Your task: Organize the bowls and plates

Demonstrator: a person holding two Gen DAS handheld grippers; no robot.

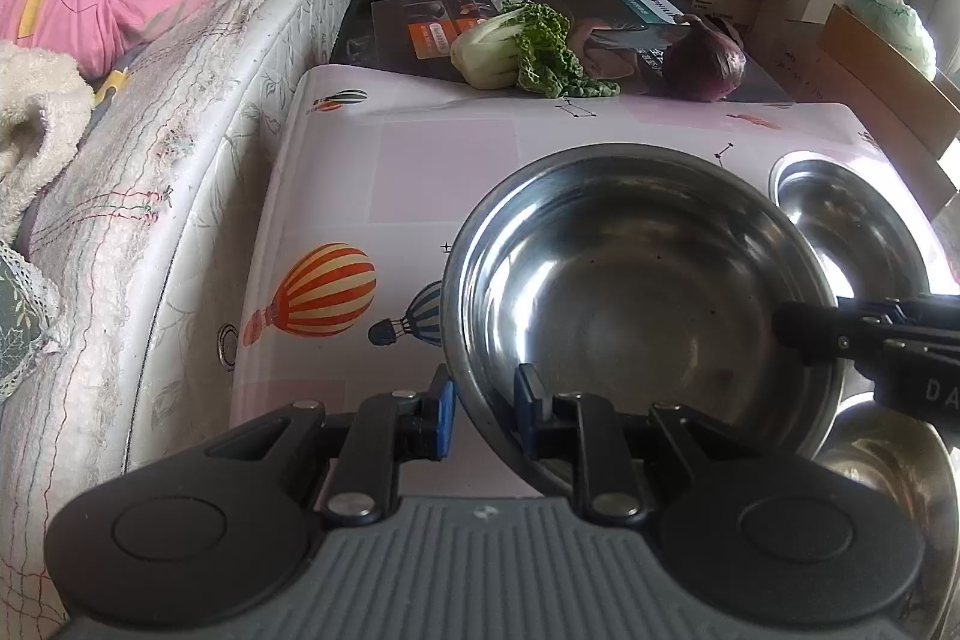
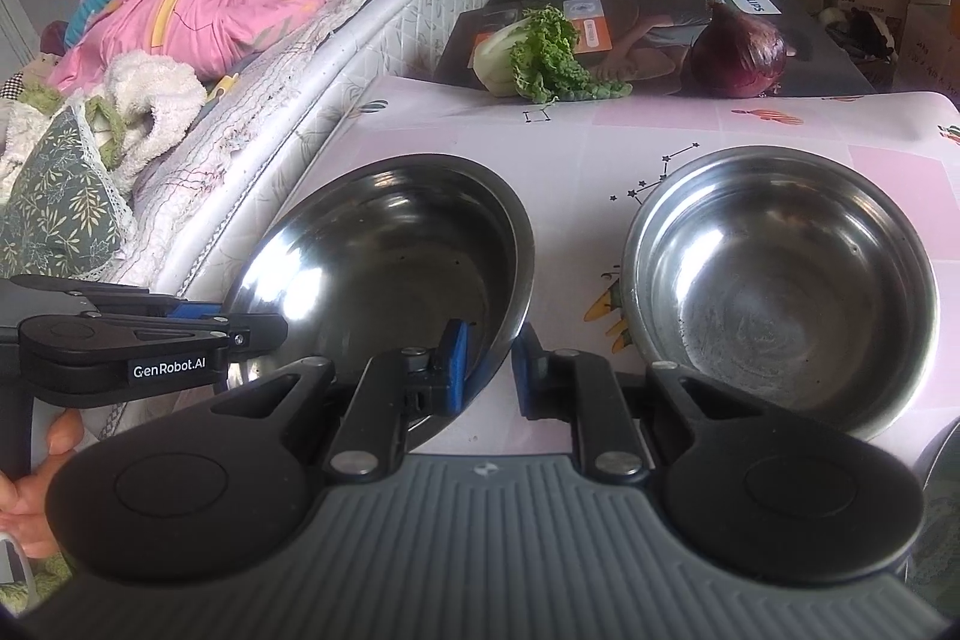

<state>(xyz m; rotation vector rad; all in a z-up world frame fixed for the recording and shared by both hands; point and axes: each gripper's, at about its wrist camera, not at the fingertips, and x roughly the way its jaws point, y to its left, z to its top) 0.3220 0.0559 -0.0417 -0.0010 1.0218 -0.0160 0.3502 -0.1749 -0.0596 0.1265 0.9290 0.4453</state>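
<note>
Both grippers are pinching the same steel bowl, one on each side of its rim. The left gripper (image 1: 485, 409) is sitting narrow, its blue pads (image 1: 445, 415) closing on the near rim of the big bowl (image 1: 636, 292), one pad outside the wall and one inside. The right gripper (image 2: 489, 370) is doing the same at the opposite edge: jaws nearly together, clamping the bowl's thin rim at about 4 o'clock of the bowl in its own view.

Count-wise: at least three steel bowls are showing in the left view. The held one, a second bowl (image 1: 852, 232) sitting just beside it at 2 o'clock, and part of another shiny one (image 1: 894, 472) peeking out at 5 o'clock, though it's hard to say exactly what that one is. One bok choy (image 1: 516, 52) and one red onion (image 1: 705, 61) are lying at 12 o'clock on a glossy printed box (image 1: 420, 22).

Everything is round, polished and mirror-like, with the second bowl's floor looking scuffed in the right view. The table (image 1: 372, 172) is wearing a smooth pink cloth printed with striped hot-air balloons. A quilted mattress (image 1: 180, 148) is running along the 9 o'clock side.
</note>
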